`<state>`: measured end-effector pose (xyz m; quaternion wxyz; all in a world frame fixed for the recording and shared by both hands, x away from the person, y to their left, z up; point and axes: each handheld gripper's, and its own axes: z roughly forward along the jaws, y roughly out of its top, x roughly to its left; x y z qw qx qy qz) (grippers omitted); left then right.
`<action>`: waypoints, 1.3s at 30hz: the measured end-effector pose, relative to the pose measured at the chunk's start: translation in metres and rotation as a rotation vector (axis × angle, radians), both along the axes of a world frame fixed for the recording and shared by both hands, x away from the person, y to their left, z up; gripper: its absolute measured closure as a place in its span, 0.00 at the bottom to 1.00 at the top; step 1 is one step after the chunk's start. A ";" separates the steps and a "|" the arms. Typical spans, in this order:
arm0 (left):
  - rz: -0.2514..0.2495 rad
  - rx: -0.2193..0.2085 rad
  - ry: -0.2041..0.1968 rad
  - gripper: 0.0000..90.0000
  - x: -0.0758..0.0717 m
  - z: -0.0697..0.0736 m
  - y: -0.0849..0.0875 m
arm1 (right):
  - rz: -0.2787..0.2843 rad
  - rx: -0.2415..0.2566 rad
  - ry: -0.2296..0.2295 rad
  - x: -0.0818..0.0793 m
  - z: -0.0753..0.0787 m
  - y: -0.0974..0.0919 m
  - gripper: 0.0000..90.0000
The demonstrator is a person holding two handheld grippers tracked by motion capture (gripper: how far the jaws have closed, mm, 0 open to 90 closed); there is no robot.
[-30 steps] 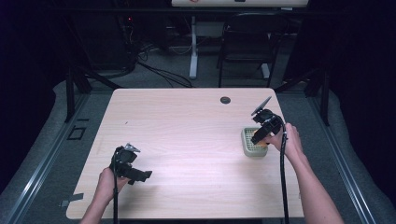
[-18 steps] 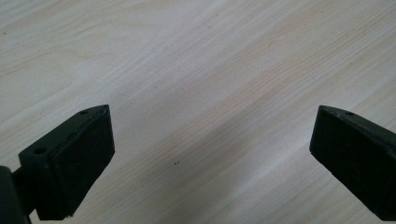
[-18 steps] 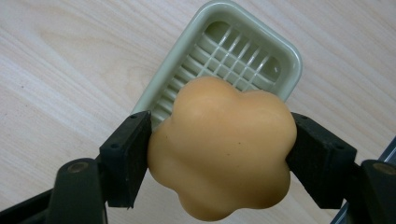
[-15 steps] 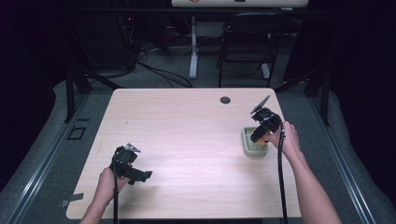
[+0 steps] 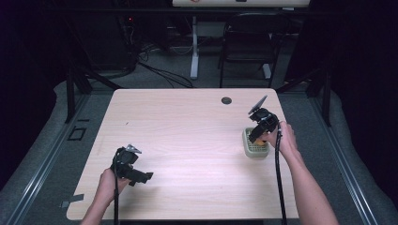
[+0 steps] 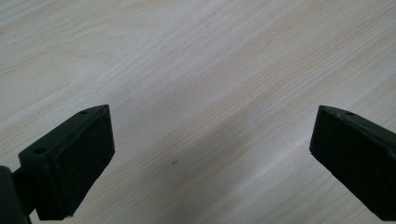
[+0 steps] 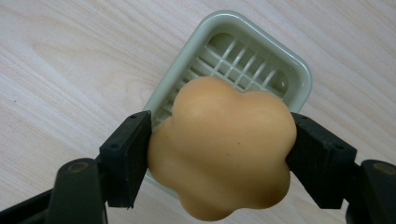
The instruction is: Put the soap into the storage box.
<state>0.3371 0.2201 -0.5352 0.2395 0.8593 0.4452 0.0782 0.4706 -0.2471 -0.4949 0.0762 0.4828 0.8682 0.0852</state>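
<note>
While the left claw (image 6: 210, 154) hangs open over the table (image 5: 187, 131), the right claw (image 7: 217, 158) clamps soap (image 7: 222, 149) above a dish (image 7: 247, 51); smooth, it could slip sideways.

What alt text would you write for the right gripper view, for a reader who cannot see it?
Two black jaws of the right gripper clamp a peach-coloured, flower-shaped soap bar above a pale green slotted plastic soap dish. The dish sits on a light wooden table.

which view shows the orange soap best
The right gripper view: the flower-shaped orange soap sits large between the right gripper jaws, above the green tray. In the high view it is a tiny orange speck behind that gripper.
</note>
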 end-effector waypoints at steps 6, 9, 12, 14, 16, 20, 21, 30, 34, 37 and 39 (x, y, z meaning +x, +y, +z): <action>0.000 0.000 0.000 0.00 0.000 0.000 0.000 | -0.004 0.004 0.014 0.004 -0.006 0.000 0.30; -0.001 0.001 0.002 0.00 0.000 0.000 0.000 | -0.009 0.005 0.022 0.007 -0.010 0.000 0.30; 0.001 0.001 0.002 0.00 0.000 0.000 -0.001 | -0.007 0.001 0.038 0.010 -0.013 -0.001 0.30; 0.000 0.000 0.001 0.00 0.000 0.000 -0.001 | -0.010 0.006 0.032 0.011 -0.015 0.000 0.30; 0.000 0.000 0.002 0.00 0.000 0.000 -0.001 | -0.013 0.008 0.036 0.011 -0.016 0.000 0.30; -0.002 0.001 0.002 0.00 0.000 0.000 -0.001 | -0.013 0.003 0.048 0.014 -0.020 0.001 0.30; -0.003 0.001 0.002 0.00 0.000 0.000 -0.001 | -0.013 0.005 0.047 0.014 -0.021 0.001 0.30; -0.004 0.000 0.002 0.00 -0.001 0.000 -0.001 | -0.011 0.002 0.052 0.016 -0.024 0.002 0.30; -0.005 -0.001 0.002 0.00 -0.001 0.000 -0.001 | -0.007 -0.008 0.059 0.017 -0.025 0.002 0.30; -0.005 -0.001 0.002 0.00 -0.001 0.000 -0.001 | -0.018 0.005 0.051 0.016 -0.026 0.002 0.30; -0.005 -0.001 0.002 0.00 -0.001 0.000 -0.001 | -0.022 -0.005 0.049 0.016 -0.026 0.002 0.30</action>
